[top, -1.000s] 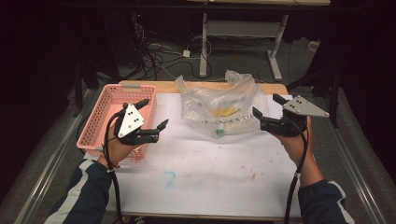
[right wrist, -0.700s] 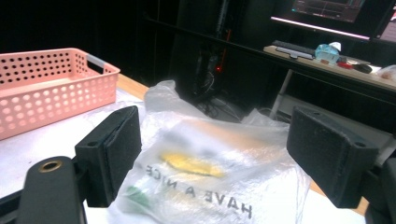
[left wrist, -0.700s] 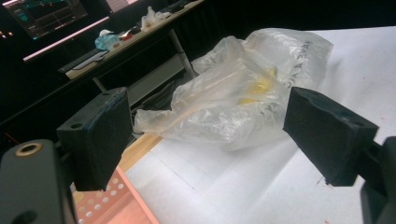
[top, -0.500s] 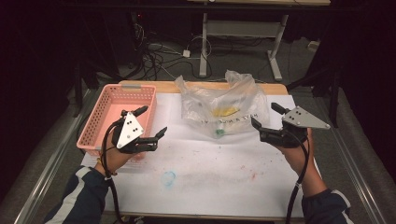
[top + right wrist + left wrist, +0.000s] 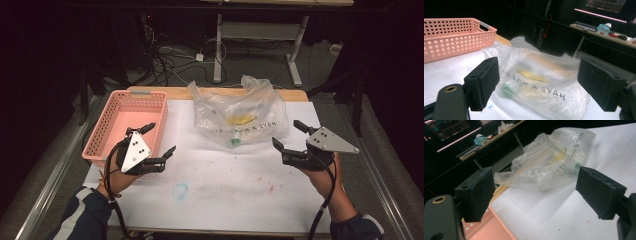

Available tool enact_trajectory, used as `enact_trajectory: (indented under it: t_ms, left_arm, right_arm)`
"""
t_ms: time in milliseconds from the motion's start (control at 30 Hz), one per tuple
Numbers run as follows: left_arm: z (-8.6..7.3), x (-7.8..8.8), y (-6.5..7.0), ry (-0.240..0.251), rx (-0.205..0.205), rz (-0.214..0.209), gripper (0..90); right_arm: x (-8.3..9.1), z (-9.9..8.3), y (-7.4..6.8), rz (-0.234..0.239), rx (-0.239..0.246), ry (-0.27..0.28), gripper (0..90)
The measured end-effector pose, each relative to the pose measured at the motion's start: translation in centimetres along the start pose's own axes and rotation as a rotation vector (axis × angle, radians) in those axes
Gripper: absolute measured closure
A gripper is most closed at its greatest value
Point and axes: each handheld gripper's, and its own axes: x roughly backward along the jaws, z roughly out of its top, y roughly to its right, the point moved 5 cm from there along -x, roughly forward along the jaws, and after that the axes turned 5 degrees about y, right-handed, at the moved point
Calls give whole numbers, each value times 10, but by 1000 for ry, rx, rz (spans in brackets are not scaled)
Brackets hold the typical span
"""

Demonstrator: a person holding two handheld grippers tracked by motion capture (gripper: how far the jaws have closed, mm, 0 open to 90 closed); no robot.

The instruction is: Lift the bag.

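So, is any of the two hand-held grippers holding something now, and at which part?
Nothing is held. The left hand-held gripper and the right hand-held gripper are both open, apart from the plastic bag on the table.

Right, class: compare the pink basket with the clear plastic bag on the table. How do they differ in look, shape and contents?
The pink basket is stiff, opaque and pierced with rows of holes; the plastic bag is soft, see-through and crumpled. The pink basket holds a neat rectangular shape, the plastic bag slumps in folds. The pink basket looks empty; the plastic bag holds yellow and green items and bears printed letters. Both rest on the white table top, untouched by either gripper.
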Motion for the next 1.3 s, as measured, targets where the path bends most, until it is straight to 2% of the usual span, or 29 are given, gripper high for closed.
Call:
enact_trajectory:
  t_ms: [267, 500, 700, 967, 1067, 1233, 1300]
  left_arm:
    - [-11, 2, 11, -20, -23, -18, 153]
    - [-19, 6, 19, -15, -39, -36, 153]
    - [-31, 6, 26, -42, -39, -49, 153]
    - [-47, 11, 35, -84, -10, -54, 153]
    - [-55, 14, 40, -103, -21, -63, 153]
    - [-65, 18, 45, -128, -10, -72, 152]
    - [-70, 20, 46, -139, 3, -74, 153]
  right_arm:
    - [9, -10, -8, -7, 43, -6, 181]
    - [11, -24, -18, 12, 64, -26, 182]
    - [13, -38, -25, 25, 81, -39, 182]
    - [16, -53, -33, 38, 56, -45, 187]
    - [19, -57, -35, 50, 54, -51, 187]
    - [22, -69, -37, 50, 23, -75, 186]
    - [22, -77, -40, 47, 24, -99, 184]
